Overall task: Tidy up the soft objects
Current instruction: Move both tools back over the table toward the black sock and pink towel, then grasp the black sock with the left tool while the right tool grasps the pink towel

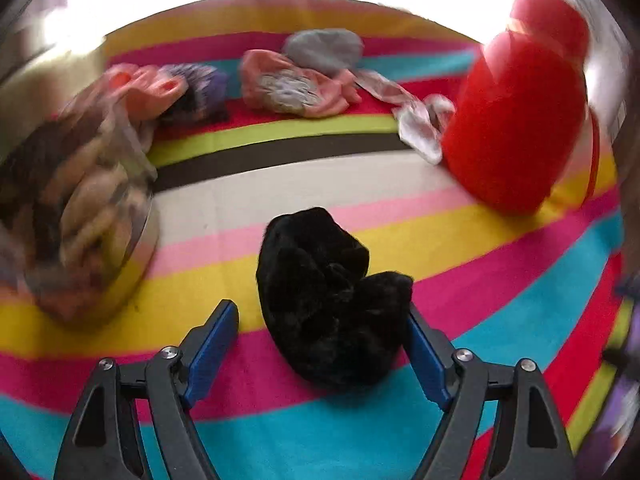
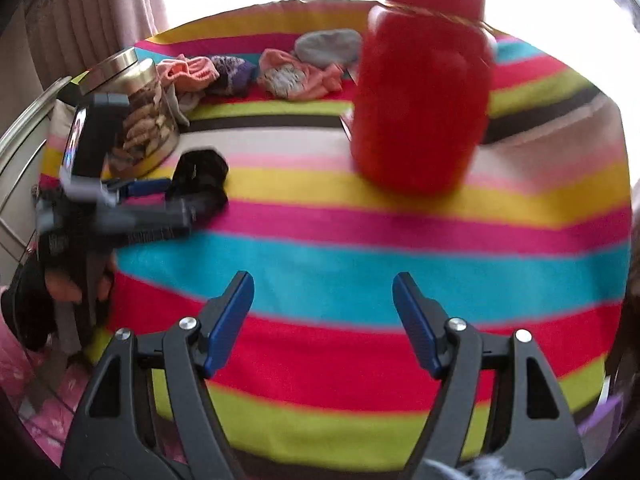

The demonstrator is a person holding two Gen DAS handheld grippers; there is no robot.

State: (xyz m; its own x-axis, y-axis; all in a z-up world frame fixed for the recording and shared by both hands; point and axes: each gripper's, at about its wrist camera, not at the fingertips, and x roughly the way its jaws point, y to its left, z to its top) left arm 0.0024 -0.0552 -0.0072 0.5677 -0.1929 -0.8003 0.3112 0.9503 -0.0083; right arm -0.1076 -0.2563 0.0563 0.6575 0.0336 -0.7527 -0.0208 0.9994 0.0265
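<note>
Now left gripper (image 1: 320, 340) straddles black fur (image 1: 328, 300).

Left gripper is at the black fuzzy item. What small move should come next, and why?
Probably close the left gripper on the black fuzzy item. Its open jaws already straddle the item on the striped cloth, one pad seemingly brushing it, the other apart. The right gripper hangs open over bare cloth.
</note>
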